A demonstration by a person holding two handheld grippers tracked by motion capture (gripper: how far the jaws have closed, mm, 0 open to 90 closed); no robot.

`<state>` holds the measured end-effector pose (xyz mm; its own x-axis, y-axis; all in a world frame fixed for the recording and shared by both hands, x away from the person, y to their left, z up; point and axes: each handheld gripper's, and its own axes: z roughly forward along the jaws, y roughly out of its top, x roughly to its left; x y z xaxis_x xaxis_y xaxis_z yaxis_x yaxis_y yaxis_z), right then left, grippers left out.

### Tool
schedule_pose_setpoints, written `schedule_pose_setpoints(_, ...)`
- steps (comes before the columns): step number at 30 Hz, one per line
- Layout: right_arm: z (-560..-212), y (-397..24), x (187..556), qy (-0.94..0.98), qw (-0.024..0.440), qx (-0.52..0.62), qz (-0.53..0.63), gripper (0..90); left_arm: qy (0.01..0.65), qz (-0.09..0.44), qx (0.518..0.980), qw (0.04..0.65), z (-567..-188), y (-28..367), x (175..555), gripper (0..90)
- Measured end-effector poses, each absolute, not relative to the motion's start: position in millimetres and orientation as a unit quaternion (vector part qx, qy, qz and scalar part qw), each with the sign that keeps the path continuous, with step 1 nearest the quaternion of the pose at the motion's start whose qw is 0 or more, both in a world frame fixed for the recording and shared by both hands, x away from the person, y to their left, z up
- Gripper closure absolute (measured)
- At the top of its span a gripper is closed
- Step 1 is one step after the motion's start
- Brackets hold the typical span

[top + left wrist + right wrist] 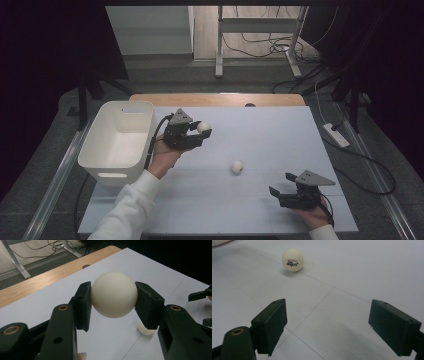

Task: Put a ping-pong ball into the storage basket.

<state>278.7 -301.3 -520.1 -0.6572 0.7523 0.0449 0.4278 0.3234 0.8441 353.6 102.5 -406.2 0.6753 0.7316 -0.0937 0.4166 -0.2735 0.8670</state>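
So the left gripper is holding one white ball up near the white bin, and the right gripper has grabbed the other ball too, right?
Not quite. The left gripper does hold a white ball near the white bin. But the right gripper has grabbed nothing: in the right gripper view its jaws stand wide open and empty, and the other ball lies on the table ahead of them, untouched.

White bin at table's left edge, looks empty inside. Table has a pale top sheet with thin seam lines; a wooden edge strip runs along the far side. Floor beyond: metal desk legs, tangled cables. Power strip right of the table, probably plugged in, too small to confirm.
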Motion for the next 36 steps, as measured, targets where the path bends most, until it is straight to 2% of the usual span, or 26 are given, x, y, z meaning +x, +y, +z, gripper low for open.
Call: schedule_pose_setpoints(36,-520.2,-301.3,278.6,0.794,0.181,0.373,0.446,15.1,0.364,0.181,0.771,0.49,-383.7,112.3,348.1,50.3)
